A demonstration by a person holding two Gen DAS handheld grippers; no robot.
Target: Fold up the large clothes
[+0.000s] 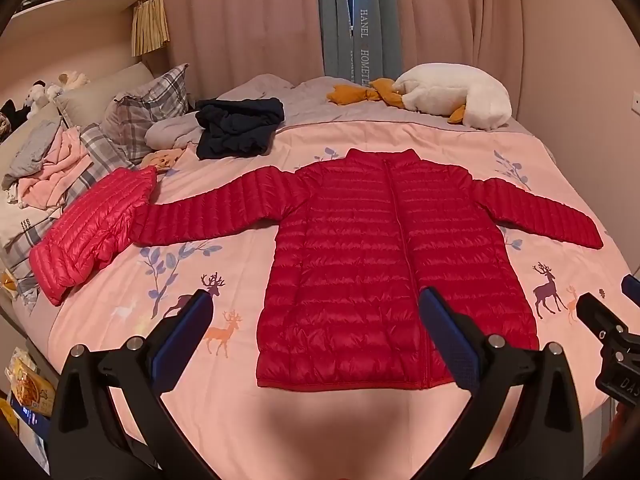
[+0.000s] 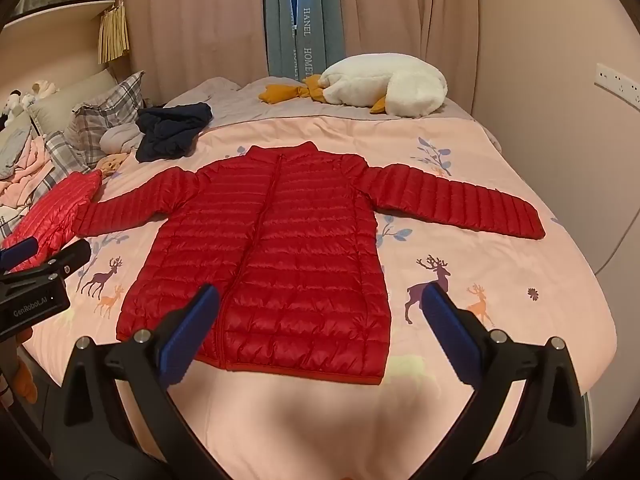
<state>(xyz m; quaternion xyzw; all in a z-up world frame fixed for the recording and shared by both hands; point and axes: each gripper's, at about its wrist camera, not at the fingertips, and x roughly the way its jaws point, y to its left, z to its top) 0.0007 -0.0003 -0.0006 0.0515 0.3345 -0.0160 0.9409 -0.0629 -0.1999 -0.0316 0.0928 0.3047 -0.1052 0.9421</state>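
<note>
A dark red quilted puffer jacket (image 1: 384, 264) is lying flat and face up on a bed, on a pink bedspread (image 1: 248, 420) printed with deer and leafy sprigs. It is zipped shut, its collar pointing toward the far curtains (image 1: 248, 16) and its hem nearest the cameras. Both sleeves are spreading straight out to the sides.

The left tongs (image 1: 316, 312) are hovering above the jacket's hem, angled downward, with their blue-padded jaws standing wide apart and nothing between them; one finger is showing over the bedspread beside the jacket, the other over the jacket's lower front. The right tongs (image 2: 320, 308) are hovering just beside them, likewise angled downward and wide apart, holding nothing; one finger is showing over the jacket's lower front and the other over the bedspread beyond the jacket's side. Neither is touching the jacket.

Past the end of the jacket's left-hand sleeve as the cameras see it, a second, brighter red puffer garment (image 1: 96, 228) is lying bunched up, touching that cuff. Beyond the jacket's collar on that same side, a crumpled navy garment (image 1: 240, 128) is sitting near plaid pillows (image 1: 152, 108). Beyond the collar on the other side, a white plush goose (image 1: 452, 96) with orange feet is resting near the curtains.
</note>
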